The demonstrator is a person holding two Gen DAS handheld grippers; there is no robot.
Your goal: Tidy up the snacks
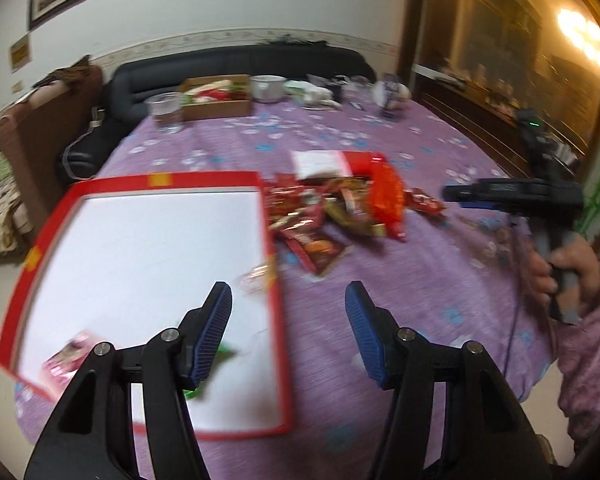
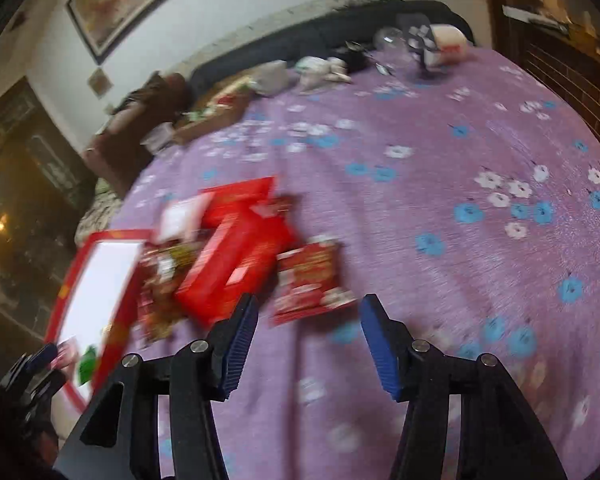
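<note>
A shallow red box with a white inside (image 1: 148, 248) lies on the purple flowered cloth; it also shows in the right wrist view (image 2: 96, 280). A pink packet (image 1: 66, 360) and a green packet (image 1: 220, 354) lie in it. A heap of red snack packets (image 1: 332, 208) lies right of the box, with a red bag (image 2: 236, 264) and a flat red packet (image 2: 308, 280). My left gripper (image 1: 288, 300) is open and empty above the box's right edge. My right gripper (image 2: 308, 316) is open and empty just in front of the flat red packet.
At the table's far end stand a clear cup (image 1: 165, 111), a brown cardboard box of food (image 1: 216, 98), a white pot (image 1: 267, 87) and other small items. A dark sofa (image 1: 236, 62) lies behind. A wooden cabinet (image 1: 500, 60) stands at the right.
</note>
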